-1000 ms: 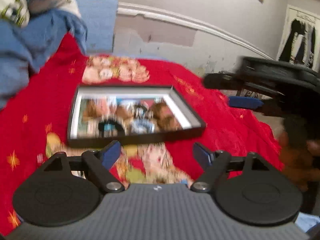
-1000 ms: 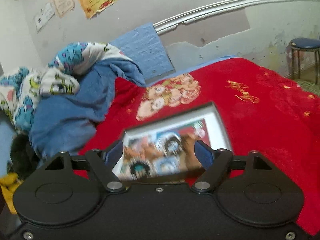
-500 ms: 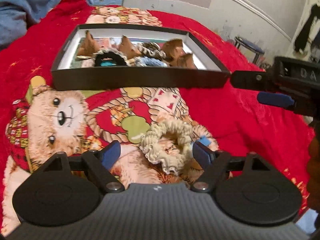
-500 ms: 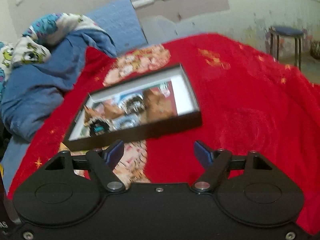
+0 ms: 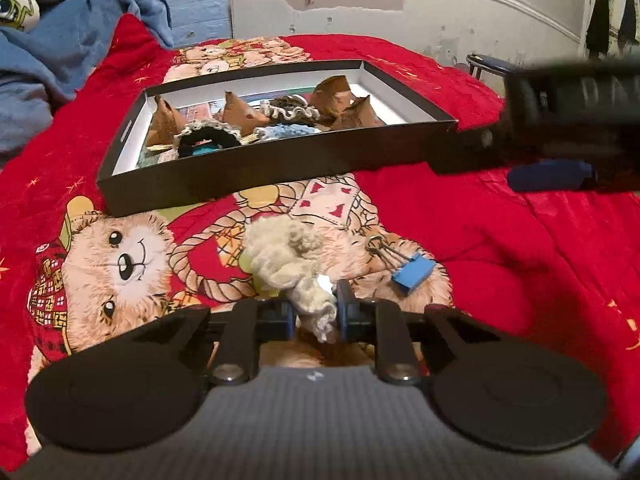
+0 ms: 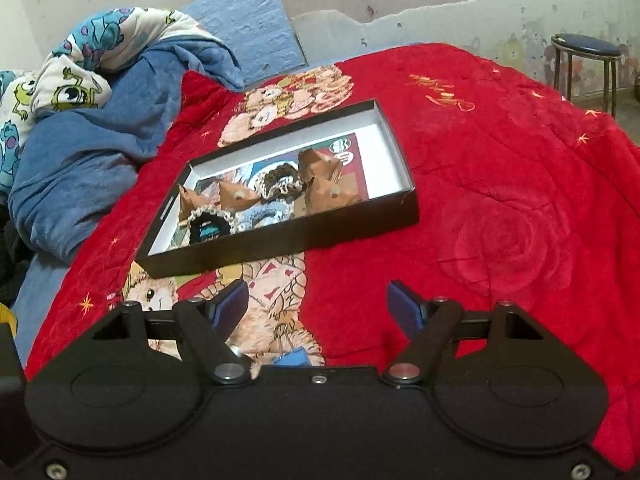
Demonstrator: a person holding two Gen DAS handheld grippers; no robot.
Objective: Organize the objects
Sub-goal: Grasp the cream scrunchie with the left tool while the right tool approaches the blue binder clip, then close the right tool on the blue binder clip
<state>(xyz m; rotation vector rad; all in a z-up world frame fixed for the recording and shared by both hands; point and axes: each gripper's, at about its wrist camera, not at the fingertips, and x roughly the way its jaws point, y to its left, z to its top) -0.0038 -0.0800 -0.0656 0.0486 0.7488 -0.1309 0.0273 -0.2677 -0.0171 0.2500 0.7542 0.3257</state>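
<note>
At the left edge of the bed, a heap of blue bedding (image 6: 80,168) with a cartoon-print cover (image 6: 80,68) is cut off by both views, and the dark items below it in the right wrist view cannot be identified. The red blanket (image 6: 500,208) covers the rest of the bed; its teddy-bear print (image 5: 116,264) is partly hidden by the tool bodies. A black shallow box (image 5: 280,160) with a white interior lies toward the head of the bed, left of the blanket's middle. It contains brown folded pieces (image 5: 240,114), a dark crocheted scrunchie (image 5: 208,140), a light blue crocheted piece (image 5: 284,132) and a dark brown frilled scrunchie (image 5: 290,110), lying on printed cards whose wording is too small to read; the near wall of the box hides the lowest items. The left tool (image 5: 316,312) is closing and pinches a cream scrunchie (image 5: 288,260), which lies on the blanket just in front of the box; the pinched end is partly hidden between the blue pads. A blue binder clip (image 5: 412,274) lies just to the right of the scrunchie, not touching it; in the right wrist view only a blue corner shows above the tool body. The right tool (image 6: 316,304) is spread with nothing between its pads; in the left wrist view it appears blurred at the right edge, cut off by the frame. A stool (image 6: 586,52) stands beyond the right edge of the bed.
</note>
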